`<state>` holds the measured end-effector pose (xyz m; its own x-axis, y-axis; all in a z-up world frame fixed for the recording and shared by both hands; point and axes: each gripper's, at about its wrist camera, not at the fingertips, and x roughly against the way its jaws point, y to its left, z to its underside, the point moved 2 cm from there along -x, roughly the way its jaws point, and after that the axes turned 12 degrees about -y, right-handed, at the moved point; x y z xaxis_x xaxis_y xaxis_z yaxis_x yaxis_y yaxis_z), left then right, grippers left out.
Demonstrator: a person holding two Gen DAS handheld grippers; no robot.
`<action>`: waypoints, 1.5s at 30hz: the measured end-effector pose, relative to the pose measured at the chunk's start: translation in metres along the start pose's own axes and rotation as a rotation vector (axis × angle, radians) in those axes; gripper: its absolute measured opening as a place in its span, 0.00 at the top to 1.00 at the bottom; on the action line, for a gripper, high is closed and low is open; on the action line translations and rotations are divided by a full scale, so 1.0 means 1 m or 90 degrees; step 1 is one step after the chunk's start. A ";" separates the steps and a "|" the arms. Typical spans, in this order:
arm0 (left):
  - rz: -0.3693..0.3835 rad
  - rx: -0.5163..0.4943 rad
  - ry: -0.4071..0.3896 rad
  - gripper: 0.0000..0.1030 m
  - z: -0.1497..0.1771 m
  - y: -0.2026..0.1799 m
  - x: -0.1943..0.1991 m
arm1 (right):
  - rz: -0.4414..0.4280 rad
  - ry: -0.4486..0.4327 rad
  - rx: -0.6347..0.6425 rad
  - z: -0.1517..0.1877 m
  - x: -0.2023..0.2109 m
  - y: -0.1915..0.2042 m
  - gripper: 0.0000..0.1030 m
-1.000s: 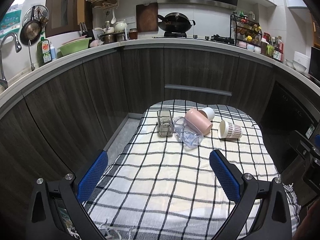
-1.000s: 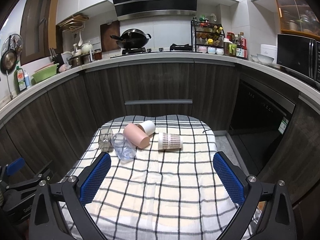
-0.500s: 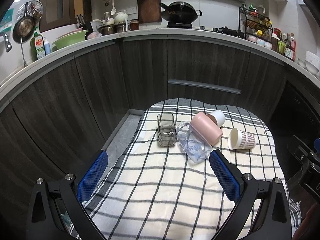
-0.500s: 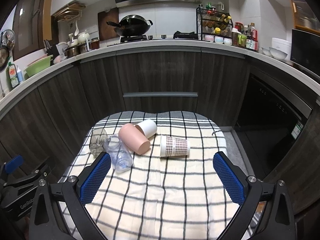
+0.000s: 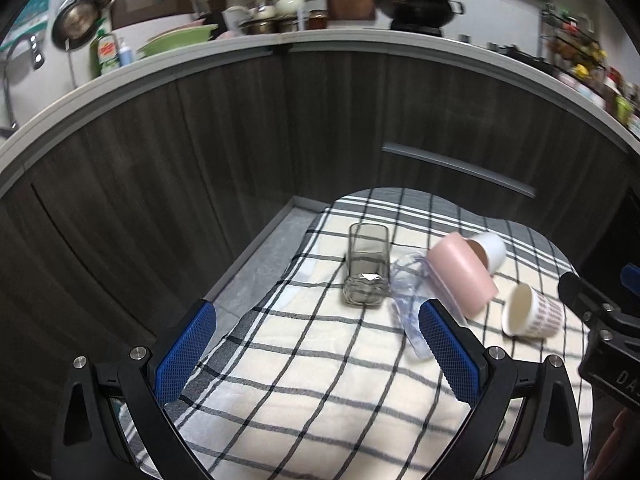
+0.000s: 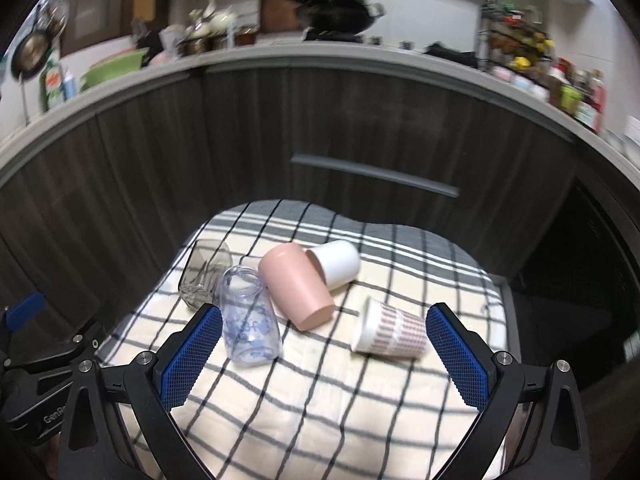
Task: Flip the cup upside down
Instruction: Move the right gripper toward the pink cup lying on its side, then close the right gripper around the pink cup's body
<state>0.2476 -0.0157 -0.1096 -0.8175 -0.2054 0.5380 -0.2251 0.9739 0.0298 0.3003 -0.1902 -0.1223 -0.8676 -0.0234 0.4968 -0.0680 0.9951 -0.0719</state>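
Several cups lie on their sides on a checked cloth (image 5: pixel 320 380) (image 6: pixel 320 400): a smoky square glass (image 5: pixel 367 270) (image 6: pixel 202 276), a clear plastic cup with blue print (image 5: pixel 406 312) (image 6: pixel 249 322), a pink cup (image 5: pixel 460 278) (image 6: pixel 294 284), a white cup (image 5: pixel 491 249) (image 6: pixel 336 262) and a patterned paper cup (image 5: pixel 532 312) (image 6: pixel 390 332). My left gripper (image 5: pixel 316 356) is open and empty, short of the glass. My right gripper (image 6: pixel 324 354) is open and empty, short of the pink and paper cups.
Dark wood cabinets curve behind the cloth-covered table, with a drawer handle (image 6: pixel 374 176). A grey floor strip (image 5: pixel 260 256) lies left of the table. The counter above holds a wok (image 6: pixel 340 10), pots, a green bowl (image 5: pixel 176 38) and a spice rack (image 6: pixel 516 48).
Both grippers have moved forward and lower toward the cups, which now look larger. Both stay open. The cups have not moved.
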 end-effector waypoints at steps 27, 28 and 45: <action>-0.102 0.077 0.082 0.00 0.014 -0.029 -0.094 | -0.195 0.285 0.116 0.012 -0.199 0.012 0.22; -0.102 0.076 0.083 0.00 0.015 -0.030 -0.096 | -0.199 0.292 0.116 0.013 -0.203 0.012 0.22; -0.092 0.064 0.111 0.00 0.028 -0.039 -0.111 | -0.248 0.353 0.119 0.032 -0.237 0.022 0.33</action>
<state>0.3328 -0.0330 -0.1940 -0.6711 -0.3142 0.6715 -0.3925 0.9190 0.0377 0.4883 -0.1664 -0.2692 -0.3876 -0.2728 0.8806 -0.4488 0.8902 0.0782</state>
